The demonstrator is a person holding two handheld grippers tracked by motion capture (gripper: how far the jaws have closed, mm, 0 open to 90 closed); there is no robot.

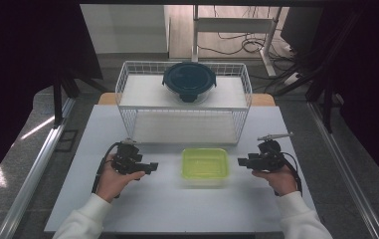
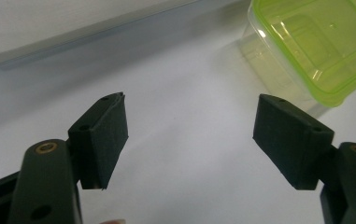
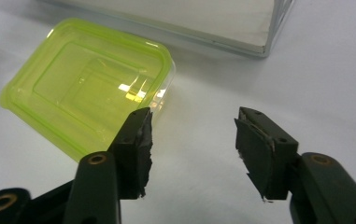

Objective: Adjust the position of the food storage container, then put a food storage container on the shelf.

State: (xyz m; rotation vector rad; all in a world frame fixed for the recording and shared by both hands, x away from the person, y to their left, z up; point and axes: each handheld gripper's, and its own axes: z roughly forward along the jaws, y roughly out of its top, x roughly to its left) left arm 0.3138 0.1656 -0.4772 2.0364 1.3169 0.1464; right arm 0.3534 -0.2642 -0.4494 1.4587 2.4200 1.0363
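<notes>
White sleeves come in at the near edge, each hand holding tongs low over the surface [image 1: 127, 199]. Left tongs [image 1: 153, 167] and right tongs [image 1: 241, 161] both stand spread, pinching nothing, pointing inward at a green-lidded box [image 1: 205, 165] that sits between them. Behind it stands a wire rack [image 1: 127, 94], a round dark-lidded bowl [image 1: 189, 80] on top.

Green container [image 2: 316, 42] — cut off at frame edge.

box [image 1: 205, 165] before rack [image 1: 184, 112]
</notes>
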